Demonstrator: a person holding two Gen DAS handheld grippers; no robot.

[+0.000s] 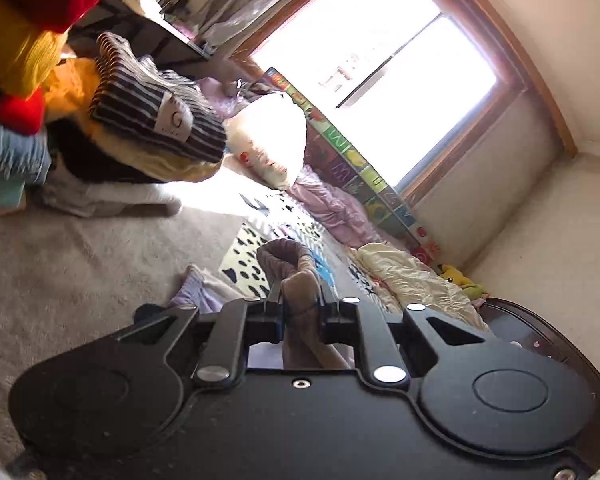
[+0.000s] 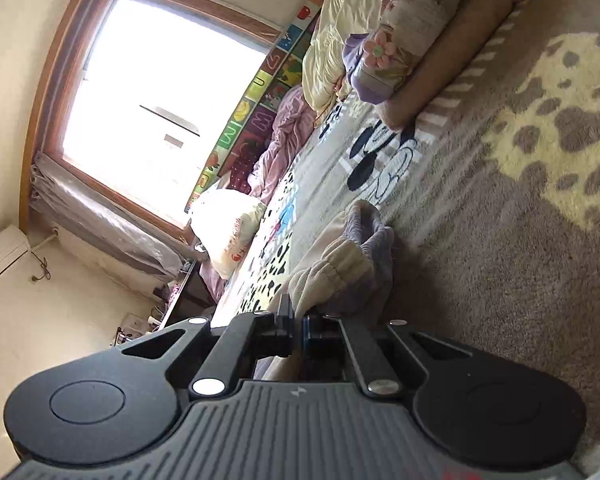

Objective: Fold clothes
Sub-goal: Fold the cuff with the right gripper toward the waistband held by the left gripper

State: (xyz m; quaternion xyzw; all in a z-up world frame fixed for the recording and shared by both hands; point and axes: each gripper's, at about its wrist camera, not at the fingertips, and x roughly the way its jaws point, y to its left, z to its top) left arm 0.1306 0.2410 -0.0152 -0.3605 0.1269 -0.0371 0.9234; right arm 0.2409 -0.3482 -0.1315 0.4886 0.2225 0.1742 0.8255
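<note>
Both tongs are clamped on one soft garment [image 1: 296, 280], a beige fleece piece with lilac ribbed cuffs, held over the fuzzy grey-brown blanket [image 1: 80, 264] that covers the bed. The left gripper [image 1: 299, 300] has its jaws drawn in on a thick roll of the beige cloth, and the right gripper [image 2: 296, 316] has its jaws nearly together on a gathered elastic cuff [image 2: 336, 264]. Taking the window [image 1: 380, 68] as landmark, bare blanket lies on the side of the garment away from it, the widest free stretch. Toward the window the bed is crowded: a white plastic bag [image 1: 272, 140], crumpled pink bedding [image 1: 332, 204] and a pale yellow quilt [image 1: 412, 272] lie along a bright alphabet mat [image 1: 356, 160] standing under the sill. Only the left view shows a stack of folded clothes [image 1: 156, 108], topped by a striped piece, far from the window, and a dark rounded wooden edge [image 1: 540, 332]. Only the right view shows a cream patch with grey paw prints [image 2: 556, 128] on the blanket, a person's leg in a flowered sock [image 2: 412, 28], and a white wall unit [image 2: 0, 256] beside the window.
</note>
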